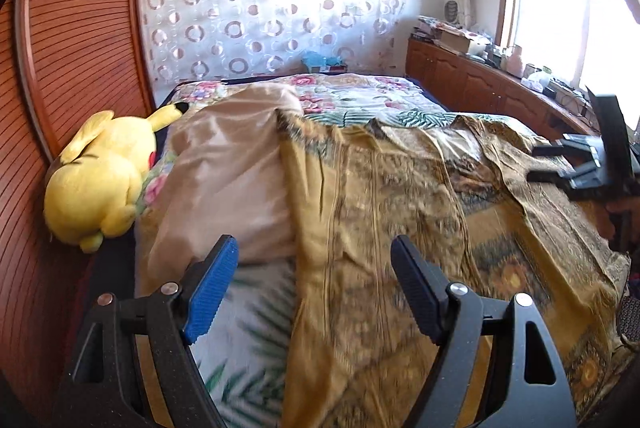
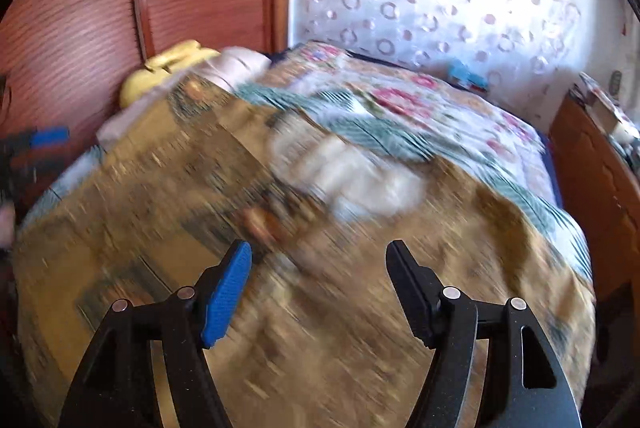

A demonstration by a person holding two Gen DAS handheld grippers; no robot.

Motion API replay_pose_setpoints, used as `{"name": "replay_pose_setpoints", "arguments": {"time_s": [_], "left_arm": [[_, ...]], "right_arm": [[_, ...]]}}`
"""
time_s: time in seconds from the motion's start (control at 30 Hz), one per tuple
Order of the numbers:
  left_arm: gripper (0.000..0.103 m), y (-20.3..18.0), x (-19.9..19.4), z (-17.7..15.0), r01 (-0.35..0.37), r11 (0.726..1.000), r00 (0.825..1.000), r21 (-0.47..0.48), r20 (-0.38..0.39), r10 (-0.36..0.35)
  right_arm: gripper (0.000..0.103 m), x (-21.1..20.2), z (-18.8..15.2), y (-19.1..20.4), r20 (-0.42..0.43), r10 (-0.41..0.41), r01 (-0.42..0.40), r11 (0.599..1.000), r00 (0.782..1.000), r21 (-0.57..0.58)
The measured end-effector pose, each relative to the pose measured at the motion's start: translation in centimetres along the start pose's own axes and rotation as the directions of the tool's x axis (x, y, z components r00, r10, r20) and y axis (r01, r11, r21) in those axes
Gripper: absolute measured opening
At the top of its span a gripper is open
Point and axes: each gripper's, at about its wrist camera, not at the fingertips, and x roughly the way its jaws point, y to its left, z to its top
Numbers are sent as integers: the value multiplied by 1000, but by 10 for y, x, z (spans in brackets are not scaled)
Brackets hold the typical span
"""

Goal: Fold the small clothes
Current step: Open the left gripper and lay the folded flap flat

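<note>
Both pairs of fingers stand wide and hold nothing: the left gripper hangs over the near left edge of the mustard-yellow patterned garment, the right gripper over its near right part. It lies spread, partly folded, across the floral bedspread, beside a beige pillow. Judging by this, a fold is between grasps; next, each gripper needs an edge to pinch.
</note>
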Motion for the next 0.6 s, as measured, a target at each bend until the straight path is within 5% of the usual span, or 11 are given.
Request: {"name": "replay_pose_setpoints", "arguments": {"time_s": [0.13,0.33,0.6], "left_arm": [[77,2,24,16,60,998,998,1,-26,-60],[54,9,63,37,73,997,993,-21,-87,-74],[53,20,101,58,23,998,991,-57,-127,-30]], "right_arm": [[72,-14,-31,-25,-45,-42,44,998,998,48],[72,-32,-64,-45,-93,-65,76,991,994,110],[72,-46,-74,-50,-89,-43,56,987,995,148]]}}
